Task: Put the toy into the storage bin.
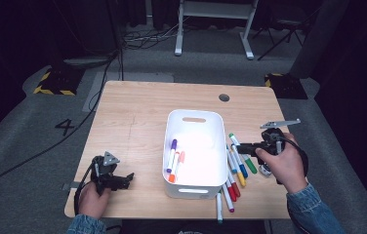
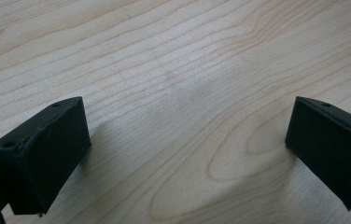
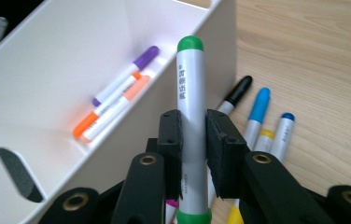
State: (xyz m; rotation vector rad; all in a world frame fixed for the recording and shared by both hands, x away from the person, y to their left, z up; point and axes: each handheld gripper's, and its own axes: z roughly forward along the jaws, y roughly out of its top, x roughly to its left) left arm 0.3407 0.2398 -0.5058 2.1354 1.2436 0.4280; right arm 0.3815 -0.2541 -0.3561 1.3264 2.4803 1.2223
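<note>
A white bin [image 1: 191,191] stands mid-table with a purple marker [image 1: 172,152] and an orange marker [image 1: 175,168] lying inside. My right gripper [image 1: 244,146] is just right of the bin, shut on a green-capped marker [image 1: 250,165]. In the right gripper view the pads of that gripper [image 3: 193,126] clamp the green marker [image 3: 191,79] upright beside the bin wall [image 3: 222,42], with the purple marker [image 3: 127,74] and the orange marker [image 3: 108,112] visible inside. My left gripper [image 1: 125,179] rests near the table's front left corner. Its jaws [image 2: 187,154] stand wide open over bare wood.
Several loose markers [image 1: 235,176] lie on the table to the right of the bin, among them a black one [image 3: 236,93] and a blue one [image 3: 260,109]. One marker [image 1: 219,207] pokes over the front edge. A round cable hole [image 1: 224,97] sits at the back right.
</note>
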